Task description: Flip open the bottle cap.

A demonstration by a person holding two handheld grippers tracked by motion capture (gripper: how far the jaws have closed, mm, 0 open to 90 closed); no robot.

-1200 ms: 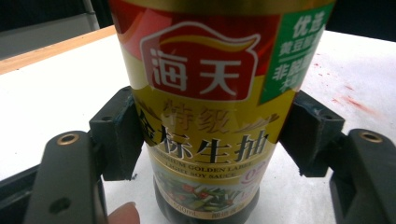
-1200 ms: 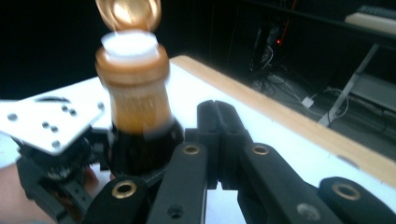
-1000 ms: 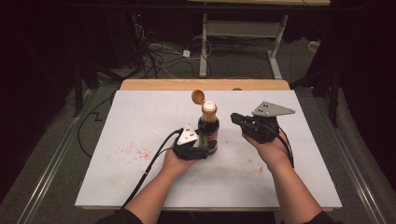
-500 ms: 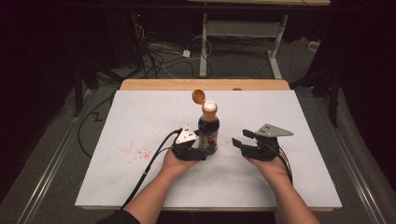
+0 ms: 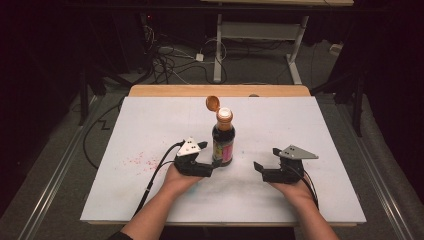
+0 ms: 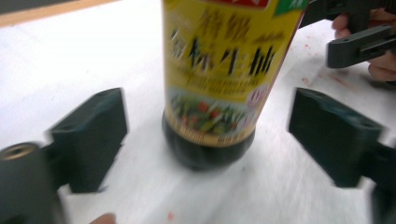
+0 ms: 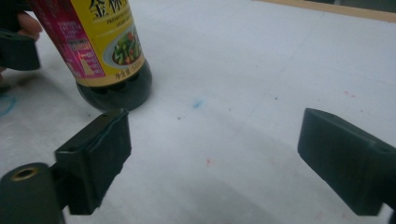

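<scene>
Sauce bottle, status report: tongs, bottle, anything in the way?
Left tongs just opening, bottle between them, untouched. Right tongs just opening, nothing between them. Bottle upright, flip cap open. Nothing blocking.

A laboratory or recording workspace, not a home. A white board [image 5: 310, 145] covers a wooden table [image 5: 165, 90] at frame centre under bright lighting, with dark surroundings. At the top of the frame, loose cables [image 5: 167, 62] lie on the floor beside a metal desk frame [image 5: 260, 32].
</scene>
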